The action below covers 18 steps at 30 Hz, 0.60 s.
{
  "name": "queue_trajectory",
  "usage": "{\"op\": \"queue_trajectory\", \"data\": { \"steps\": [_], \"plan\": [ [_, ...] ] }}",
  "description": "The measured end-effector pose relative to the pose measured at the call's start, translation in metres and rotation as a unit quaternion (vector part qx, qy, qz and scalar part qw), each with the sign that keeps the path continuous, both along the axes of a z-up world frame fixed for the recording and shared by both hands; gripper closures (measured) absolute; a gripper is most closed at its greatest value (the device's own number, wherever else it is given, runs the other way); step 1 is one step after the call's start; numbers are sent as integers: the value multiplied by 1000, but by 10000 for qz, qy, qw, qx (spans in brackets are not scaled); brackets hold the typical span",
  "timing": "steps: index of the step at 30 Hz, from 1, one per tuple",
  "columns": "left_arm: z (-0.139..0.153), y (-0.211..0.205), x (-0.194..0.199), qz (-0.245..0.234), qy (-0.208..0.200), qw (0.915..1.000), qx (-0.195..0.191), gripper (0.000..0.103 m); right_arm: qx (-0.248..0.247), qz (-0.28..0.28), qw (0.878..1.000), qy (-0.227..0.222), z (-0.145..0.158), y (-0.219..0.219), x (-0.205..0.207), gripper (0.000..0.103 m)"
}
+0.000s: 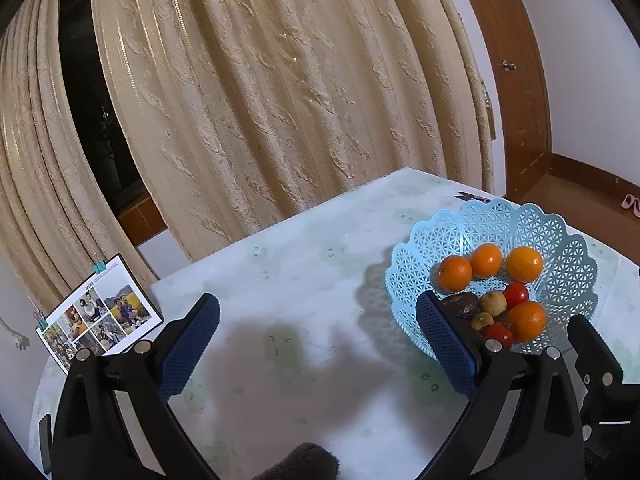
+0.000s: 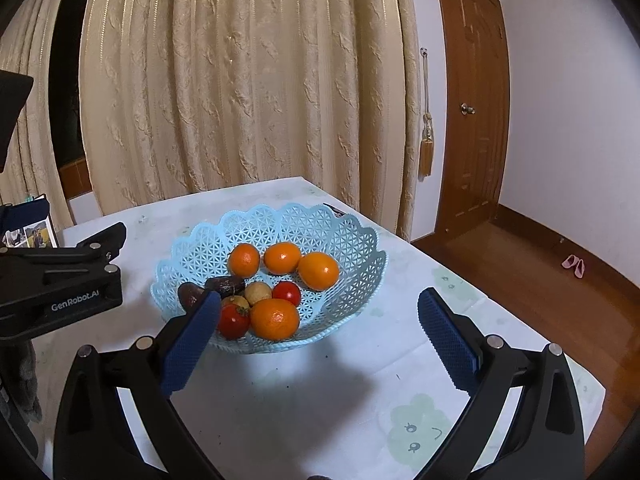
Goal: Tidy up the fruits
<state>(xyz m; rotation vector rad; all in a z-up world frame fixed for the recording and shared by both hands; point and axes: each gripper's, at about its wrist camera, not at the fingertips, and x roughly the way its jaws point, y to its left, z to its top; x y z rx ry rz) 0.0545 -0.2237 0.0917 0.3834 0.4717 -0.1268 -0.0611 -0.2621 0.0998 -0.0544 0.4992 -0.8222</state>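
Observation:
A light blue lattice basket (image 1: 560, 240) (image 2: 340, 232) stands on the white tablecloth. It holds several oranges (image 2: 318, 270), two red tomatoes (image 2: 233, 321), small tan fruits (image 2: 258, 293) and dark brown fruits (image 2: 226, 285). In the left wrist view my left gripper (image 1: 316, 308) is open over bare cloth, with the basket just beyond its right finger (image 1: 448, 344). My right gripper (image 2: 320, 300) is open in front of the basket's near rim, nothing between its pads. Its left fingertip (image 2: 200, 328) overlaps the dark fruits in the view.
A photo card (image 1: 100, 312) with clips leans at the table's far left edge. Cream curtains (image 2: 240, 80) hang behind the table. A wooden door (image 2: 472, 120) and floor with pink slippers (image 2: 574, 265) lie to the right. A small dark object (image 1: 472, 197) lies behind the basket.

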Motion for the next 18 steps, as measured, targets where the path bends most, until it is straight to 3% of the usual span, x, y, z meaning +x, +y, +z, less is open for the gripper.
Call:
{"op": "queue_trajectory", "data": {
  "steps": [18],
  "plan": [
    [-2,-5,-5,-56,-24,9999,93,5,38,6,10000,46,-2,-1,0,3]
  ]
}}
